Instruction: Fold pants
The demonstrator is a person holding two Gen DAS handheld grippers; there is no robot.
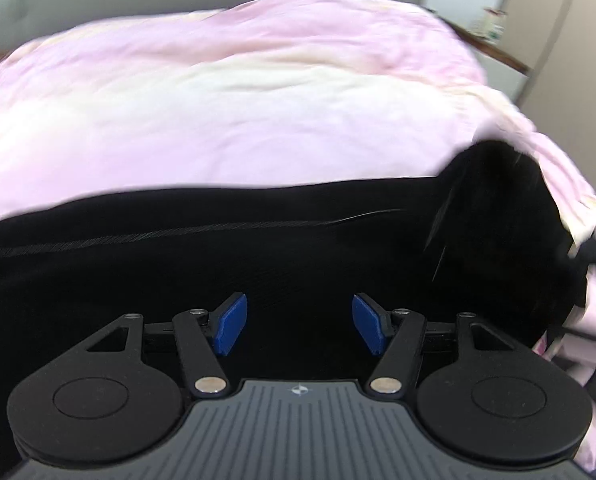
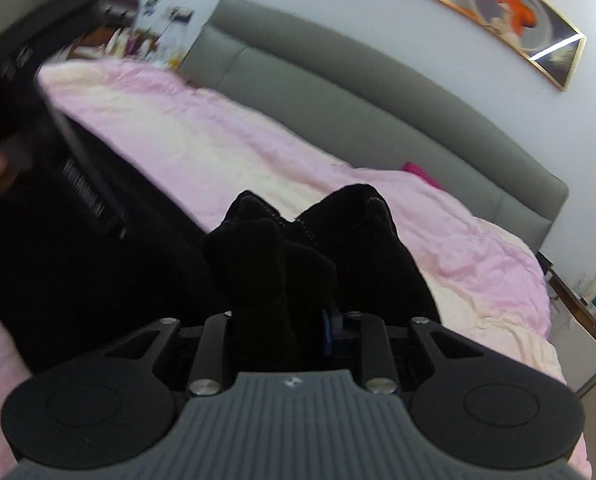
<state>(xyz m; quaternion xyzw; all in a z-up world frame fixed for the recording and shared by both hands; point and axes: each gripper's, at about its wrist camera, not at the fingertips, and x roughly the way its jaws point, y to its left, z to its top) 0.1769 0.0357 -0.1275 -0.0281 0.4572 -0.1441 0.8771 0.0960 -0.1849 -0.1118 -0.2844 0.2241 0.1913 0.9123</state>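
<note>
Black pants (image 1: 257, 248) lie across the pink bedspread (image 1: 217, 112). My left gripper (image 1: 300, 330) is open just above the black fabric, its blue pads (image 1: 229, 328) apart and holding nothing. At the right of the left wrist view a bunched end of the pants (image 1: 506, 208) is lifted. My right gripper (image 2: 285, 320) is shut on a bunched fold of the black pants (image 2: 298, 248), which bulges up between its fingers and hides the pads. The left gripper's body (image 2: 37, 80) shows blurred at the upper left of the right wrist view.
A grey padded headboard (image 2: 378, 92) runs behind the bed. A magenta item (image 2: 418, 172) lies near the headboard. Side tables with bottles stand at both bed ends (image 2: 594, 288). A framed picture (image 2: 518, 0) hangs on the wall.
</note>
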